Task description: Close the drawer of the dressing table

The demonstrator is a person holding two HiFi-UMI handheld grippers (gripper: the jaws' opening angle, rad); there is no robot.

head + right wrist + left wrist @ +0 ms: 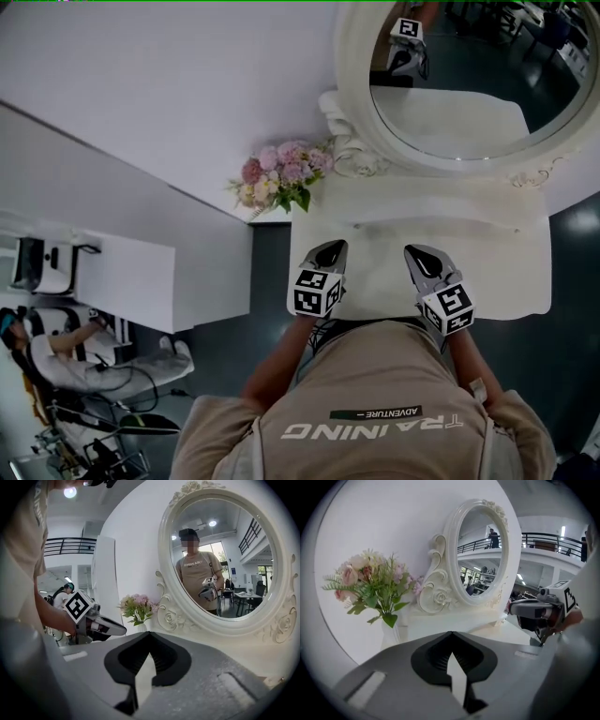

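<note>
— Is either gripper holding anything?
— No, left gripper [334, 247] and right gripper [415, 253] are both clenched, empty, over the near edge of the desk [375, 202]. I can't make out the drawer; flowers [281, 178] sit at its back left corner

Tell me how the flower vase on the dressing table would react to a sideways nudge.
Probably tippy: the bouquet spreads much wider than the narrow white vase under it. It may topple rather than slide. The vase looks ceramic, so possibly breakable.
</note>
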